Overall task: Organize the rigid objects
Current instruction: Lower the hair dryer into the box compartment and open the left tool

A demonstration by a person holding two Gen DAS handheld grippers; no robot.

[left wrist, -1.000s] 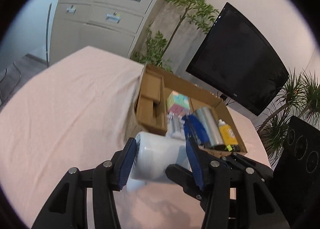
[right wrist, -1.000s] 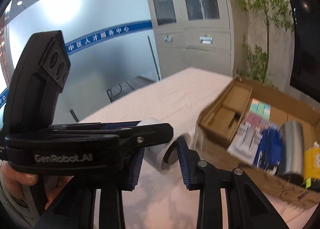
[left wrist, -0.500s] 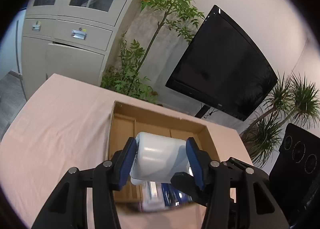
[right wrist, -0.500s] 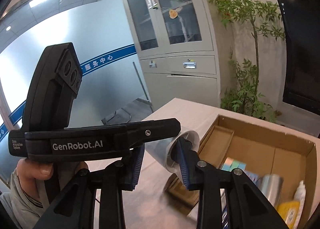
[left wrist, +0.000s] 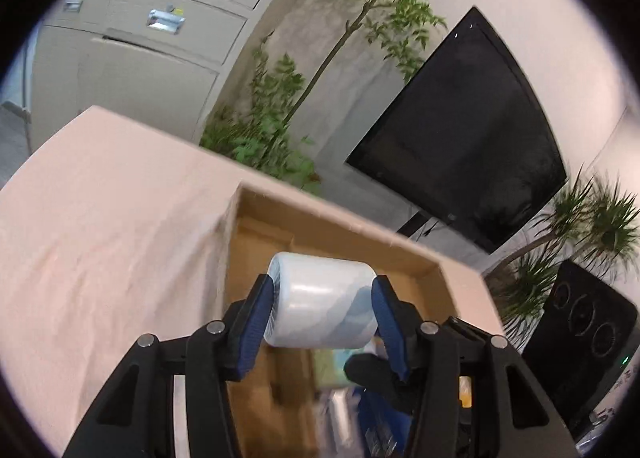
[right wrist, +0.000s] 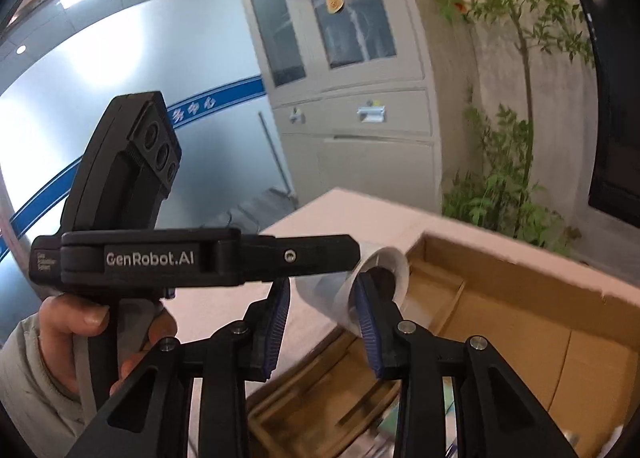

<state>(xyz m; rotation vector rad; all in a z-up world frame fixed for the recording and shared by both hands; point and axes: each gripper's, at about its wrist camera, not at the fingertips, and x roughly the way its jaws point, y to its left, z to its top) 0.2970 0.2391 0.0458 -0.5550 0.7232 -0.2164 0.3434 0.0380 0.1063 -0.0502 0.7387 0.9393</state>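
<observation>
You are holding a light, slippery film roll endwise in the left gripper, fingers clamped, over the box; right gripper opening, empty.

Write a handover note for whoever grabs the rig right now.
Left gripper: shut on the white roll, held sideways above the cardboard box.
Right gripper: fingers opening, nothing pressed between them; one blue pad sits at the roll's hollow end.
Done: roll lifted and over the box; some items already lie inside, blurred.
Left: lower the roll into a free spot, release, withdraw both grippers.
</observation>
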